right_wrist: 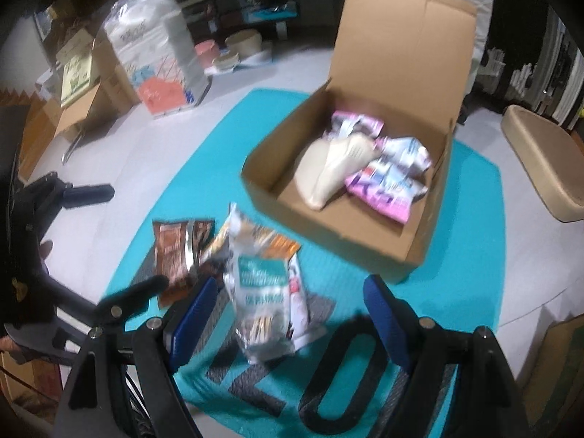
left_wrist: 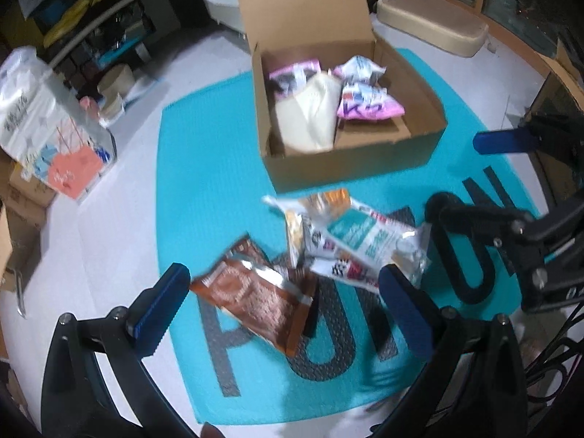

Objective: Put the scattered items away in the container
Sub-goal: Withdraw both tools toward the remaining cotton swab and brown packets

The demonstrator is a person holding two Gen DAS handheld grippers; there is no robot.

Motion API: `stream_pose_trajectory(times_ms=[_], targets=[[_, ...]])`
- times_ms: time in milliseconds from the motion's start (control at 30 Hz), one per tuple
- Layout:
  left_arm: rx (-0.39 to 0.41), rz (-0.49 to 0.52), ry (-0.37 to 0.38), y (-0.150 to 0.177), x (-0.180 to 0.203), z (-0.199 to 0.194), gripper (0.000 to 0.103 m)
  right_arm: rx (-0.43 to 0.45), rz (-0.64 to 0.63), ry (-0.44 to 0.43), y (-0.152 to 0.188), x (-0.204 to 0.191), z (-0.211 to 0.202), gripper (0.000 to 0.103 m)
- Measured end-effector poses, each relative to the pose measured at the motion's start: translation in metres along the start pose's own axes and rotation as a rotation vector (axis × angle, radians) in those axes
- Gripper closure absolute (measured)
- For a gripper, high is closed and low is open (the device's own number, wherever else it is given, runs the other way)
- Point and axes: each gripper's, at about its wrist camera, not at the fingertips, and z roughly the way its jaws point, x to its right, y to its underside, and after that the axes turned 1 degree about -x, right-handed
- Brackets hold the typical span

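An open cardboard box (left_wrist: pixel 350 171) (right_wrist: pixel 328 233) stands on a teal mat (left_wrist: pixel 204 182) (right_wrist: pixel 471 219), lid up. Inside lie pink snack packets (left_wrist: pixel 368 104) (right_wrist: pixel 383 189) and a cream pouch (left_wrist: pixel 310 116) (right_wrist: pixel 328 168). In front of the box, loose packets lie in a heap: a brown one (left_wrist: pixel 255 299) (right_wrist: pixel 171 252) and a white-and-teal one (left_wrist: pixel 365 241) (right_wrist: pixel 259 292) over orange and white ones. My left gripper (left_wrist: pixel 284 306) (right_wrist: pixel 116 241) hovers open above the brown packet. My right gripper (right_wrist: pixel 292 314) (left_wrist: pixel 471 175) is open around the white-and-teal packet, pads not touching it.
A pack of paper rolls (left_wrist: pixel 43 116) (right_wrist: pixel 153 54) and cardboard boxes (left_wrist: pixel 25 189) (right_wrist: pixel 84 109) stand on the pale floor to the left. A beige cushion (left_wrist: pixel 430 22) (right_wrist: pixel 540 160) lies at the right. Dark shelves run along the back.
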Motion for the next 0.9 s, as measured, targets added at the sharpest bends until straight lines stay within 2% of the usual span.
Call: stream_pose_trajectory(times_ms=[467,733,900], targets=[[-0.068,-0.117,0.004,0.039,-0.007,0.037,0.000,-0.105,0.027,-0.090,0.034,-0.013,0.055,0.020],[-0.092,-0.169,0.004,0.047,-0.021,0.056,0.000,-0.156,0.040,-0.094,0.039,-0.011,0.087,0.020],[-0.083,-0.185,0.038,0.049,-0.025,0.065,0.000,-0.180,0.023,-0.088,0.039,-0.014,0.103,0.020]])
